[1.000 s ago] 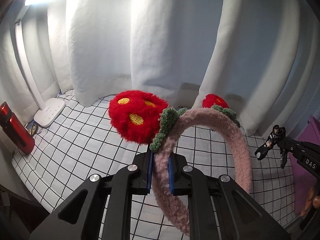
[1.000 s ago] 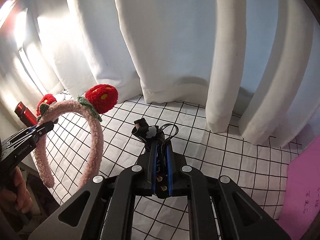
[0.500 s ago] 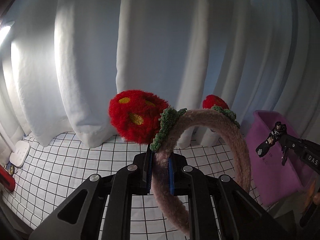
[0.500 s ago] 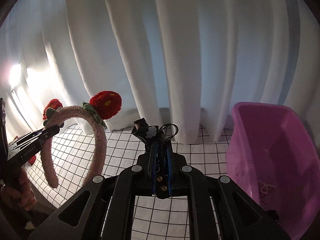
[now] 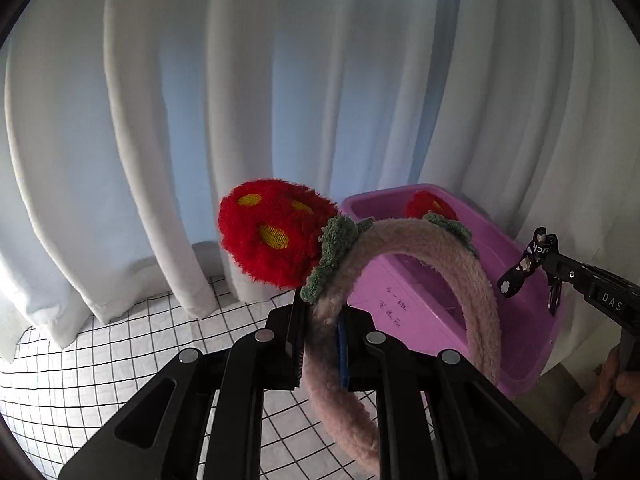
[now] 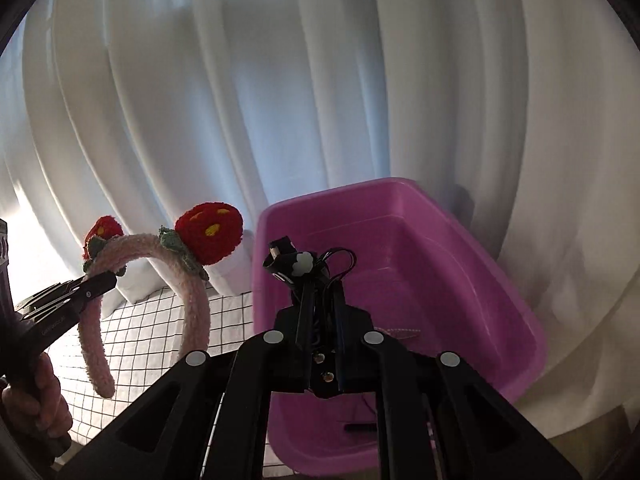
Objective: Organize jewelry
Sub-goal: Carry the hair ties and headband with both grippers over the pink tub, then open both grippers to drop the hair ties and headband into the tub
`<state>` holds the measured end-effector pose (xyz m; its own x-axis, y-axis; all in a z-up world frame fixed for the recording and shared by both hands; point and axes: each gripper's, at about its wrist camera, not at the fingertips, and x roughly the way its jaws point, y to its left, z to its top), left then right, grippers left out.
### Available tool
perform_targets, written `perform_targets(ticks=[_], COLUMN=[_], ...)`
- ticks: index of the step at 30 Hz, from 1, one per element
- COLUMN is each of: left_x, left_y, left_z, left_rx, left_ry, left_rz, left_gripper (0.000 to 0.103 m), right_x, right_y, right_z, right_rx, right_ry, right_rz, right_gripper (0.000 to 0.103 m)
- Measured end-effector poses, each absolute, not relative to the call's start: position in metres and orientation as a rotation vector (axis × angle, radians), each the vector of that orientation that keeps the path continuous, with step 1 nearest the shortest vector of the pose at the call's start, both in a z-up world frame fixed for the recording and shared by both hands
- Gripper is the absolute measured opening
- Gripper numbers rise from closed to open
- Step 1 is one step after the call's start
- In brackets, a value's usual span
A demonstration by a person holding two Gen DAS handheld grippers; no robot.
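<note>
A: My left claw (image 5: 320, 340) stays clamped on the pink headband (image 5: 432, 248); the purple bin (image 5: 520, 344) has swung in at two o'clock.

B: Right claw (image 6: 320, 300) pinches the black keychain strap (image 6: 296, 266) over that bin, at twelve. Drop-off looks next.

Your left gripper (image 5: 320, 344) clamps the fuzzy pink headband (image 5: 452, 264) with red plush strawberries; beyond it sits the purple plastic bin (image 5: 516, 344), where your right gripper (image 5: 538, 266) pinches a black strap.
</note>
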<state>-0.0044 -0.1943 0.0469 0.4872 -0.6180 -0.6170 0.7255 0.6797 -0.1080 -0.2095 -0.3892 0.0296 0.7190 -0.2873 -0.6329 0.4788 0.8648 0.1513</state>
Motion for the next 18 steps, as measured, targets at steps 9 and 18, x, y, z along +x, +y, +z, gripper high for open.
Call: perform_targets(ticks=[9, 18], left_x=[-0.01, -0.009], left_y=[-0.286, -0.355], left_z=[0.033, 0.009], left_rx=[0.233, 0.308], left_ry=[0.701, 0.735], left_rz=[-0.913, -0.92], left_gripper=[0.013, 0.013], right_x=[-0.238, -0.218], right_y=[-0.439, -0.466], right_z=[0.011, -0.016], right_rx=[0.375, 0.408], right_ry=[0.649, 0.705], right_rz=[-0.499, -0.504], right_gripper=[0.009, 0.009])
